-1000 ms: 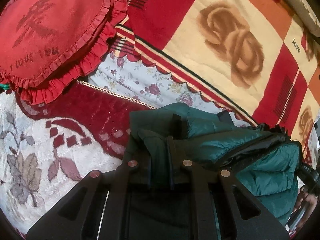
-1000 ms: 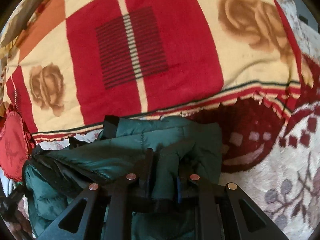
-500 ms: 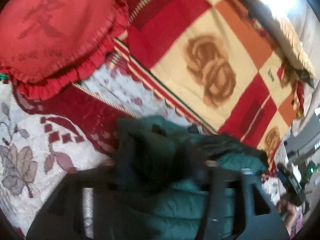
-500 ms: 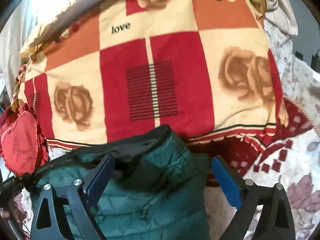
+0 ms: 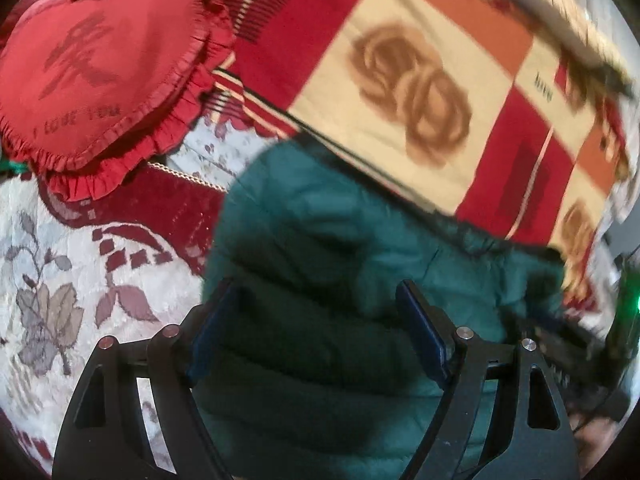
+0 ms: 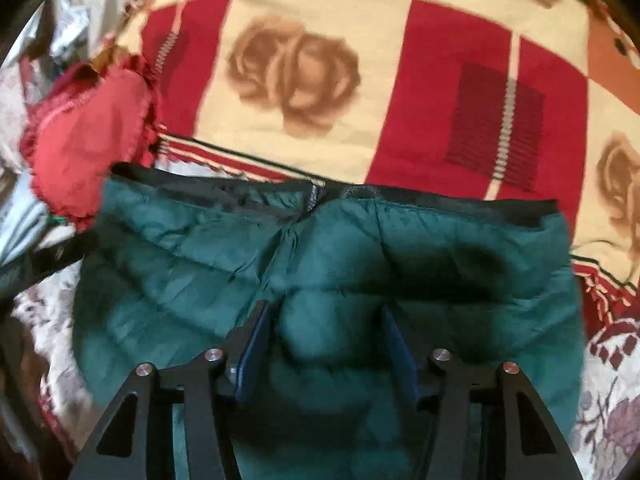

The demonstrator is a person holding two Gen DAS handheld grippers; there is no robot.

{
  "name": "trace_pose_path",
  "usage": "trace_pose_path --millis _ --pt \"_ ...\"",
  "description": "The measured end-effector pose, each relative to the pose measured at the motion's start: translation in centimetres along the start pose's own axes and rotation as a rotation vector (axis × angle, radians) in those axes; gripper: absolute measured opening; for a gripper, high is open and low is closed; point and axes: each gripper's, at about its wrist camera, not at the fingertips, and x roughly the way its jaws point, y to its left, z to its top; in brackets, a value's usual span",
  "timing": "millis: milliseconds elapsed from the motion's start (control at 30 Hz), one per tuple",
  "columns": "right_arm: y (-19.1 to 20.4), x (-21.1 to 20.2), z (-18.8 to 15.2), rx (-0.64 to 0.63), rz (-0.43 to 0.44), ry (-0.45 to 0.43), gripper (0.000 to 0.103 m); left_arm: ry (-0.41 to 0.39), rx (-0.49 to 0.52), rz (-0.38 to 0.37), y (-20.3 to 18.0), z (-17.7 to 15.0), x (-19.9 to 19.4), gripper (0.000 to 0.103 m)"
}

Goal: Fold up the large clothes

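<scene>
Both fingers released since, green jacket (image 6: 328, 264) seemingly crosswise, waistband toward blanket (image 6: 440, 80)

A red heart-shaped pillow (image 5: 96, 76) with a ruffled edge lay at the upper left of the left wrist frame. A red-and-cream blanket (image 5: 420, 80) printed with brown roses filled the upper right. A white floral bedspread (image 5: 52, 280) covered the lower left.

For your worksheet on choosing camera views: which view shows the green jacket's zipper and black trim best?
The right wrist view. The green jacket lies spread across the frame there, with its zipper and black trim visible at the far edge. The left wrist view shows only a blurred quilted bulk of the jacket, with no zipper visible.
</scene>
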Motion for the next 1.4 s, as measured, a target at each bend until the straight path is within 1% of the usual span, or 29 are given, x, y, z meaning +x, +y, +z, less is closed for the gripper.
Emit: trace_pose_path --millis 33,133,267,333,433,500,600,700,867,933,967,1000,1067,1200,1367,1400 --pt "-0.1 1.0 0.2 0.008 -0.02 0.001 0.052 0.004 0.019 0.023 -0.3 -0.2 0.8 0.081" --pt "-1.1 3.0 0.9 0.047 -0.047 -0.001 0.052 0.038 0.04 0.054 -0.5 -0.2 3.2 0.081" --pt "-2.4 5.3 1.5 0.087 -0.074 0.028 0.052 0.048 0.008 0.045 0.0 0.1 5.1 0.081" --pt "-2.4 6.1 1.5 0.084 -0.086 0.026 0.052 0.047 0.015 0.049 0.0 0.2 5.7 0.081" --pt "-2.9 6.6 1.1 0.101 -0.074 0.02 0.052 0.049 0.033 0.066 -0.4 0.1 6.2 0.082" --pt "-3.2 6.4 1.1 0.112 -0.065 0.032 0.052 0.052 0.046 0.078 -0.5 -0.1 6.3 0.082" --pt "-3.3 4.3 1.3 0.114 -0.051 0.042 0.052 0.058 0.049 0.087 -0.5 -0.1 6.2 0.082" --pt "-3.6 0.8 0.9 0.122 -0.009 -0.007 0.053 0.058 0.041 0.096 -0.5 -0.4 5.6 0.082" --pt "-5.5 -4.2 -1.3 0.141 -0.01 -0.056 0.055 0.042 0.031 0.083 -0.8 -0.6 3.3 0.082" --pt "-6.5 -5.0 -2.1 0.156 -0.025 -0.061 0.058 0.035 0.055 0.075 -1.5 -0.7 2.6 0.082" --pt "-7.3 -5.5 -2.6 0.163 -0.037 -0.064 0.062 0.033 0.068 0.078 -1.8 -0.7 2.3 0.082" --pt "-7.8 -5.7 -3.1 0.167 -0.047 -0.065 0.064 0.03 0.081 0.082 -2.2 -0.8 2.2 0.082" --pt "-9.0 -5.7 -3.7 0.181 -0.072 -0.054 0.065 0.023 0.108 0.092 -2.9 -0.9 2.1 0.082" --pt "-10.0 -4.3 -3.6 0.195 -0.099 -0.044 0.065 0.043 0.112 0.103 -3.2 -1.2 3.2 0.082" --pt "-10.3 -1.7 -3.6 0.133 -0.168 -0.035 0.065 0.054 0.124 0.129 -3.0 -1.4 5.2 0.083" --pt "-10.5 -1.1 -3.7 0.132 -0.176 -0.03 0.065 0.053 0.133 0.134 -3.0 -1.4 5.5 0.085"
